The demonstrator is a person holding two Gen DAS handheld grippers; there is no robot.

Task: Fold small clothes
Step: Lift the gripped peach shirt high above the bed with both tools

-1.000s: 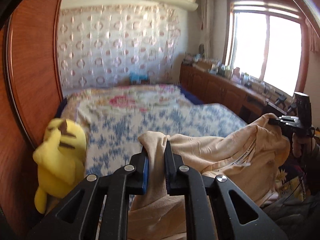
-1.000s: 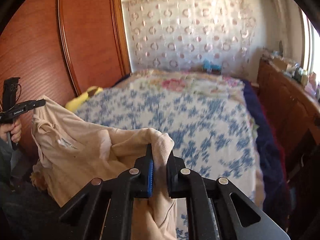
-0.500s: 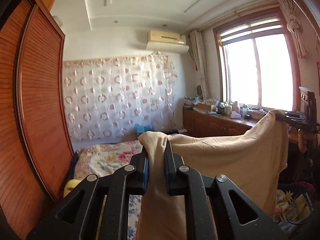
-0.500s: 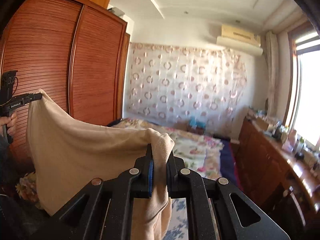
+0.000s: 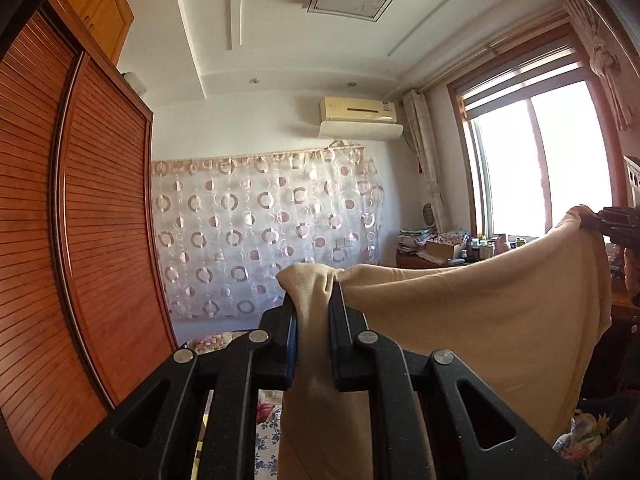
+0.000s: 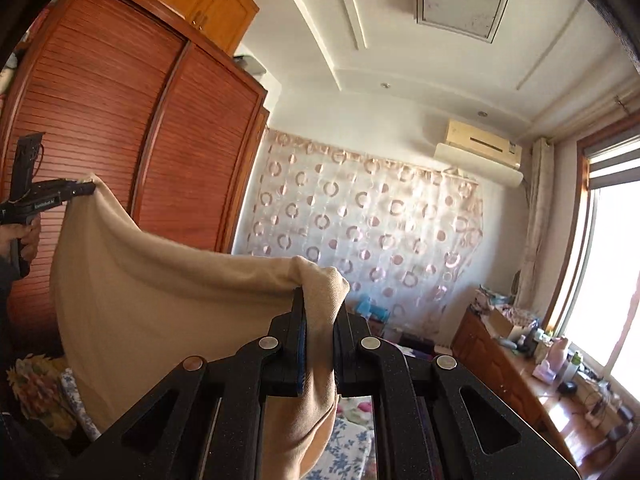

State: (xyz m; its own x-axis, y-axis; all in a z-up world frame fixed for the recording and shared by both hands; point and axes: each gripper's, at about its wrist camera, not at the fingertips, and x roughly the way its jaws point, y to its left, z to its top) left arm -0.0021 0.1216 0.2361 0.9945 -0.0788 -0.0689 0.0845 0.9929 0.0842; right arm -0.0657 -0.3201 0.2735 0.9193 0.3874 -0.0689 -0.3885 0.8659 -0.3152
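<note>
A beige garment (image 5: 480, 320) hangs stretched in the air between my two grippers. My left gripper (image 5: 314, 300) is shut on one top corner of it. My right gripper (image 6: 320, 300) is shut on the other top corner; the cloth (image 6: 160, 300) sags between them and drapes down. The right gripper shows at the far right of the left wrist view (image 5: 616, 220), and the left gripper shows at the far left of the right wrist view (image 6: 76, 190). Both are held high, level with the upper wall.
A red-brown slatted wardrobe (image 5: 80, 240) stands on the left. A bed with a blue floral cover (image 6: 352, 440) lies below. A wooden sideboard with clutter (image 6: 540, 376) runs under the window (image 5: 540, 168). A patterned curtain (image 5: 260, 232) covers the far wall.
Both grippers have risen with the garment, from just above the bed to high in the air. The garment has gone from bunched to spread and hanging between them.
</note>
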